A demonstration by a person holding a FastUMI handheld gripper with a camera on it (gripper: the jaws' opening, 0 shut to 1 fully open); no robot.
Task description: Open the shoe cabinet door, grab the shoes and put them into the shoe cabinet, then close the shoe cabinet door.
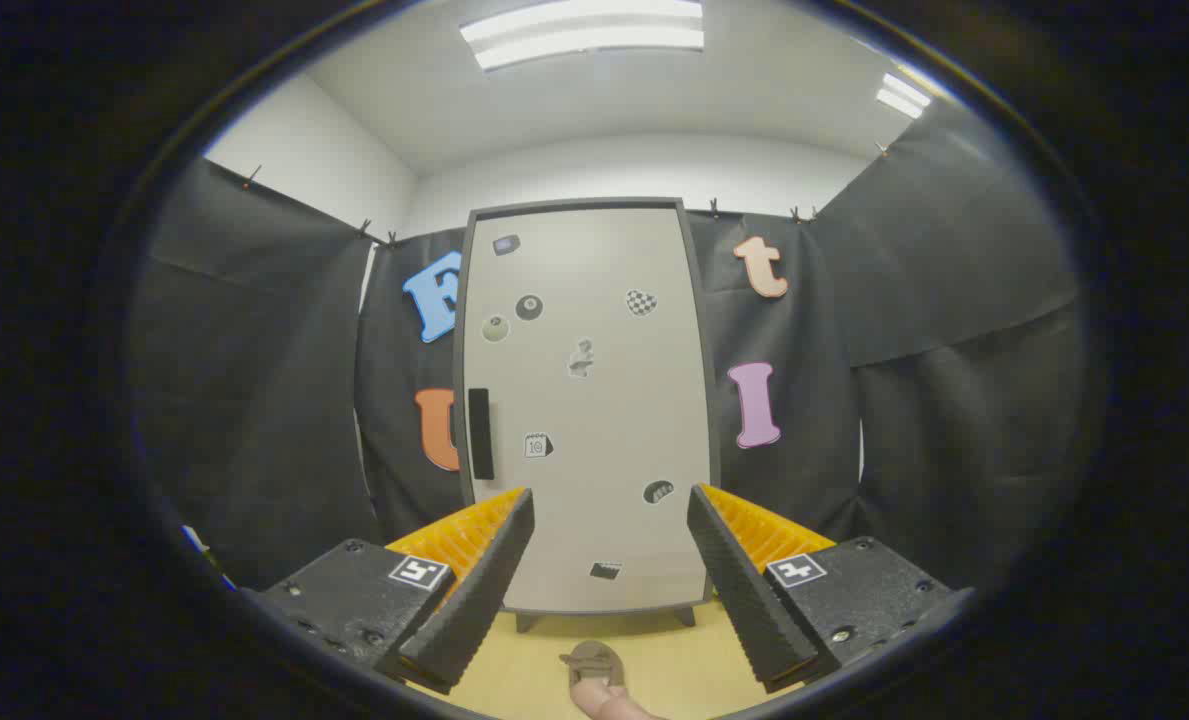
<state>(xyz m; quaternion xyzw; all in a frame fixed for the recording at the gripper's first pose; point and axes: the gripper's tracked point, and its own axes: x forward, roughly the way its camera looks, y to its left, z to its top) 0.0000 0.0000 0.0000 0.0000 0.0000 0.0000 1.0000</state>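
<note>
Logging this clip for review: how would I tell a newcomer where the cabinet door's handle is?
Beyond the open gripper, a tall pale shoe cabinet stands shut against the black cloth wall. Look along its door's left edge, about halfway up: the handle is a slim, upright black bar. The other marks on the door are small scattered stickers; only the handle is long and plain.

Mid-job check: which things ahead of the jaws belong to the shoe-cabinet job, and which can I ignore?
For the job:
- cabinet, door shut, beyond the jaws
- handle, on the door's left edge
- shoe, on the floor between the jaws, a fingertip on it
- gripper, jaws open, holding nothing

Just there:
- stickers on the door
- ceiling lights
</note>
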